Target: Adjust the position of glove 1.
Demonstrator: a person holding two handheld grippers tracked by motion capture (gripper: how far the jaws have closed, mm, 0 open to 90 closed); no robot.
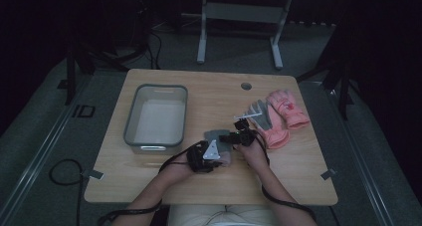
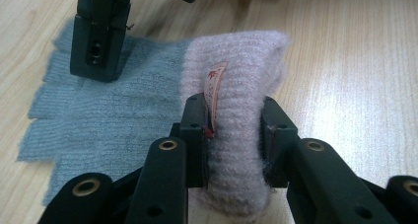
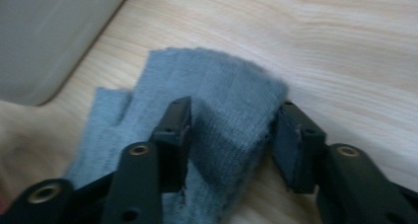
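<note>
Centrally, near the table's [image 1: 164,181] front edge, a knit glove [image 2: 98,105] lies flat, grey-blue in the fingers and pale pink at the cuff [image 2: 236,115]; the left gripper [image 2: 231,130] clamps that cuff, a small label beside one jaw; the right gripper [image 3: 229,135] straddles the grey finger end, its jaws parted around the knit; a grey bin [image 1: 157,116] sits to the left; pink ski gloves [image 1: 286,114] and another grey glove [image 1: 260,112] lie to the right.
</note>
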